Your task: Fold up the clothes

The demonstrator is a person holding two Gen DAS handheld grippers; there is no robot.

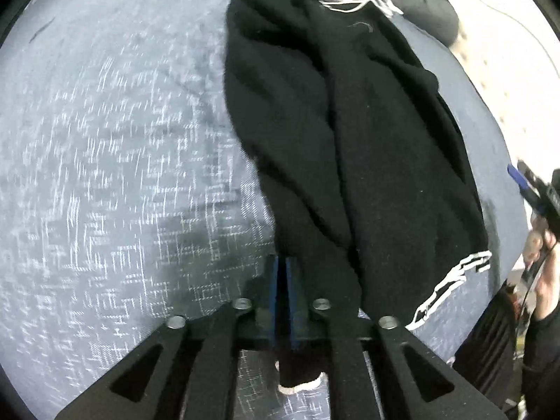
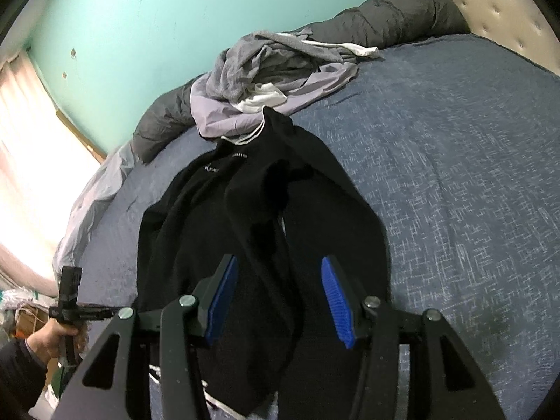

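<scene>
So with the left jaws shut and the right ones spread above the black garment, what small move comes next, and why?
Probably lower the right gripper and close on the black garment under it: its jaws stand open over bunched cloth, while the left gripper looks shut on a fold of cloth.

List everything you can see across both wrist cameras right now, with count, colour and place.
black garment: one, black with white stripes, spread on the bed
bedspread: one, blue-grey, covers the bed
clothes pile: one heap, grey, lilac and white, beyond the garment
dark duvet: one, charcoal, along the far edge
headboard: one, cream, tufted
wall: teal, behind the bed
left hand-held gripper: shut on the garment's edge
right hand-held gripper: open, above the garment
</scene>
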